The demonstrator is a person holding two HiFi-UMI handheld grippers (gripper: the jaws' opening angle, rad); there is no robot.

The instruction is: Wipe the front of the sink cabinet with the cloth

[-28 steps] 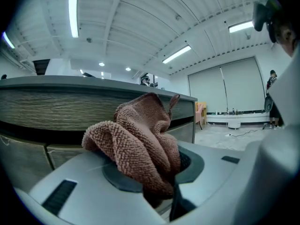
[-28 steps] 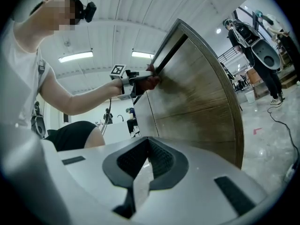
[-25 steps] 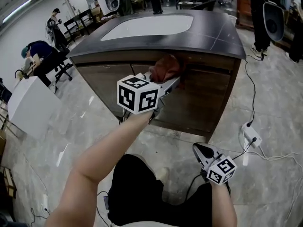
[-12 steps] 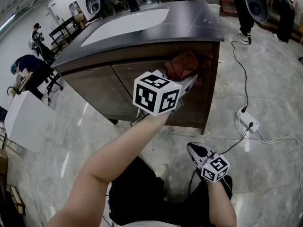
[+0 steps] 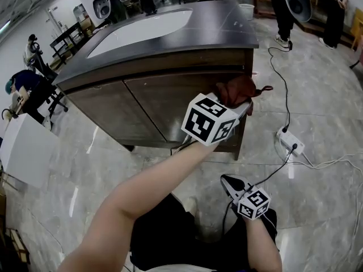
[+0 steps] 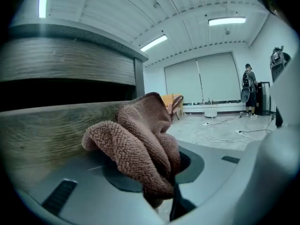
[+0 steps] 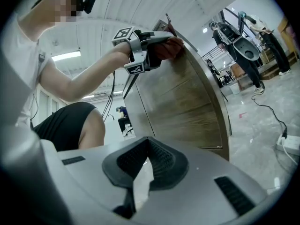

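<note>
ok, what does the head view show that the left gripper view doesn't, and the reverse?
Head view only: the dark countertop with the white sink basin, the right gripper held low near the person's lap, and a power strip on the floor.
Left gripper view only: a close look at the left gripper, jaws shut on the cloth, plus ceiling lights.
Both: the cloth against the wooden cabinet front, near the cabinet's end edge.

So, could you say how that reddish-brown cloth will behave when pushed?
Probably floppy: the reddish-brown terry cloth bunches in loose folds in the left gripper. Likely light, and its looped pile should drag rather than slide on the wooden cabinet front.
</note>
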